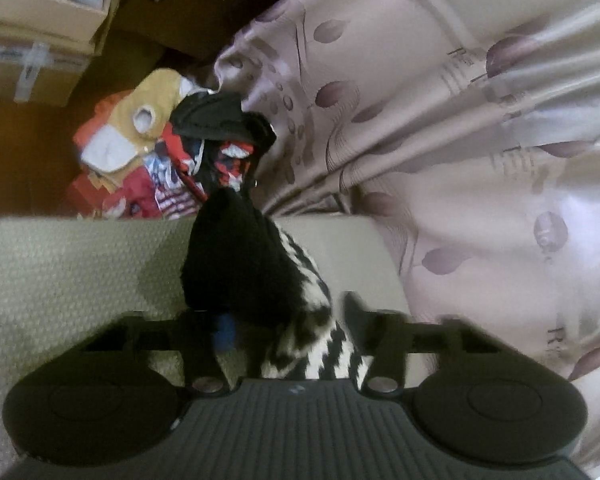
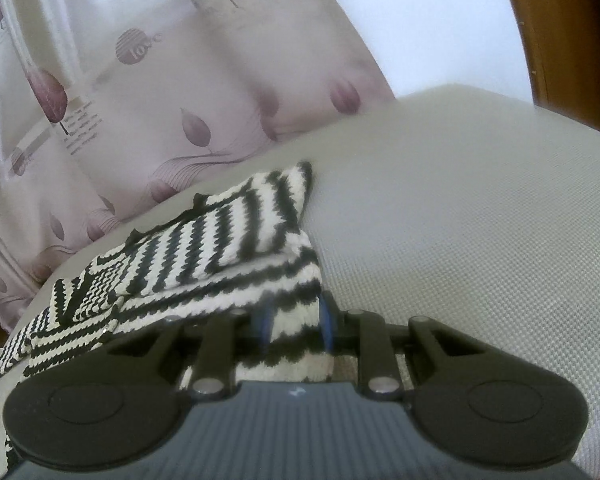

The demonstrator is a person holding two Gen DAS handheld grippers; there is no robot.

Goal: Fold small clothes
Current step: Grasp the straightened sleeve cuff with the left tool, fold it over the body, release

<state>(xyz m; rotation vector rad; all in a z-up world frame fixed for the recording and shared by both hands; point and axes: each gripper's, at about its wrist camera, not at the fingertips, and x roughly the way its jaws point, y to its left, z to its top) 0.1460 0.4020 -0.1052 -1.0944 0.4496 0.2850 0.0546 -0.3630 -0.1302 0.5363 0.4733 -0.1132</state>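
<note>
A small black-and-white striped knit garment (image 2: 228,232) lies partly folded on the grey woven cushion (image 2: 480,208). My right gripper (image 2: 296,324) is shut on its near edge, with blue pads either side of the pinched cloth. In the left wrist view the same striped garment (image 1: 320,340) has a black part (image 1: 240,264) that rises in front of the camera. My left gripper (image 1: 284,332) is closed around this cloth; one blue pad (image 1: 225,330) shows, and the other finger is hidden by the fabric.
A pale curtain with purple leaf print (image 1: 460,120) hangs beside the cushion (image 1: 60,272) and shows in the right wrist view (image 2: 140,100) too. A pile of coloured clothes (image 1: 160,152) lies on the floor beyond, with cardboard boxes (image 1: 40,40) behind. A wooden frame (image 2: 560,40) stands at the right.
</note>
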